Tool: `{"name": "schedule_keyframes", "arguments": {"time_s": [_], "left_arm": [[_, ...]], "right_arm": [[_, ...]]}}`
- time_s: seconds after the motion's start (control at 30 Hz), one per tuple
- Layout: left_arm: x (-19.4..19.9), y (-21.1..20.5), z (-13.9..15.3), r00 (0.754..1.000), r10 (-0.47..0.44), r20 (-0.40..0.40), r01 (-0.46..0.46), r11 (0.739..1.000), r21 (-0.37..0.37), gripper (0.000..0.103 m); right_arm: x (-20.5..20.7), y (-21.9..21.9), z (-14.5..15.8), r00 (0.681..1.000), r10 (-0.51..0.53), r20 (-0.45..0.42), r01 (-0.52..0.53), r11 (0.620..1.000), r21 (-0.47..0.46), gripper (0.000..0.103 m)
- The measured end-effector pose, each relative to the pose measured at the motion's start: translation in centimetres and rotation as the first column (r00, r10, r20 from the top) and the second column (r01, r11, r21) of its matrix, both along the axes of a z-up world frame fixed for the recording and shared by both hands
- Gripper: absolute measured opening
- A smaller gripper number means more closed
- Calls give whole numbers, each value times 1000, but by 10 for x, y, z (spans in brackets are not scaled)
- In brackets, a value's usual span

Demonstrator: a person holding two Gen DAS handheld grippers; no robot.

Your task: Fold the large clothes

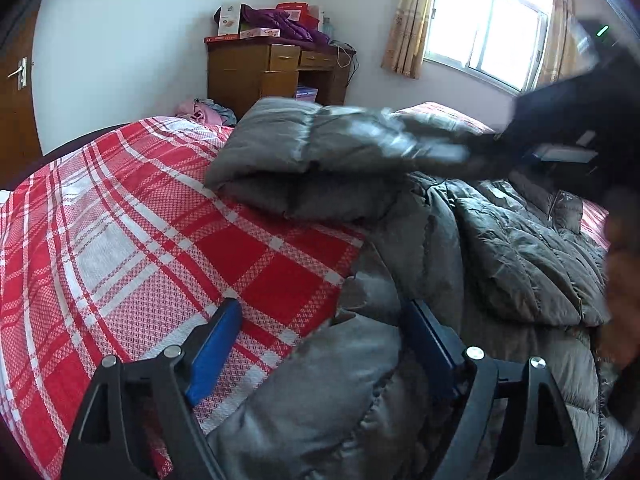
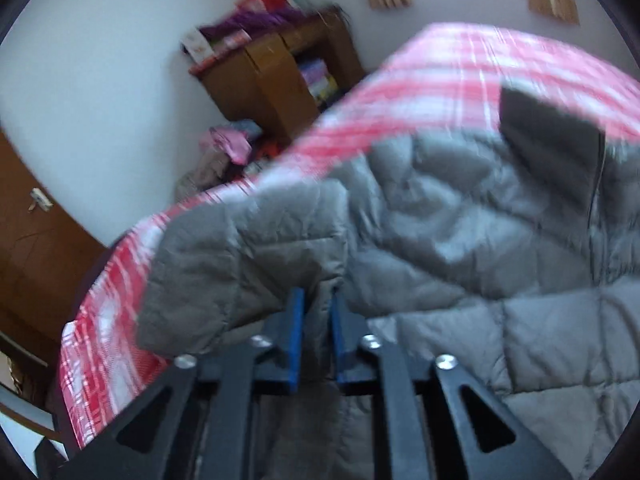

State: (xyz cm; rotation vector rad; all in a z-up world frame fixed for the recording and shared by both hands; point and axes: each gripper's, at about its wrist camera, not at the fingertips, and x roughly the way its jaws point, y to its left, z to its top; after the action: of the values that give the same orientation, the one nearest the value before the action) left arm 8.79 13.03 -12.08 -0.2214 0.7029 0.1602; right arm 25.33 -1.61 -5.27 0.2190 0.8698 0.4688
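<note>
A large grey quilted down jacket (image 1: pixel 500 248) lies on a bed with a red and white plaid cover (image 1: pixel 120 240). My left gripper (image 1: pixel 324 316) is open, its blue pads either side of a jacket fold at the bed's near side. My right gripper (image 2: pixel 318 304) is shut on a fold of the jacket (image 2: pixel 440 208) and holds a sleeve (image 1: pixel 360 140) lifted above the bed. The right gripper's dark body (image 1: pixel 568 128) shows blurred at the right of the left wrist view.
A wooden desk (image 1: pixel 276 68) piled with boxes and purple cloth stands against the far wall. Pink clothes (image 1: pixel 200 110) lie beside it. A curtained window (image 1: pixel 484 28) is at the right, a wooden door (image 1: pixel 16 92) at the left.
</note>
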Motion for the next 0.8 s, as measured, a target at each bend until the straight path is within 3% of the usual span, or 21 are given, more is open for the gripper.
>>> {"name": "schedule_keyframes", "arguments": {"time_s": [0.17,0.33,0.43,0.6,0.7,0.8], "left_arm": [[4,3,0,1000,-4,-3,4,1000,-3,85],[5,3,0,1000,-5,-7,5,1000,-8,85],[7,4,2,1000,-4,-22,4,1000,-14,85],[9,8,19,998,22,-67,-21,1000,14,85],[7,3,51,1000,27,5,-27,996,84,85],[18,-11,78,999,-6,38,1,993,121,85]], "right_arm": [[-35,-39,64,981,-67,181,61,997,41,11],[-72,-106,102,952,-168,256,160,986,52,11],[-92,-144,109,934,-240,265,238,970,40,11],[-118,-205,75,909,-357,213,378,924,-64,11],[-126,-225,36,896,-421,141,439,890,-126,11],[-128,-241,3,891,-450,57,454,883,-121,11]]}}
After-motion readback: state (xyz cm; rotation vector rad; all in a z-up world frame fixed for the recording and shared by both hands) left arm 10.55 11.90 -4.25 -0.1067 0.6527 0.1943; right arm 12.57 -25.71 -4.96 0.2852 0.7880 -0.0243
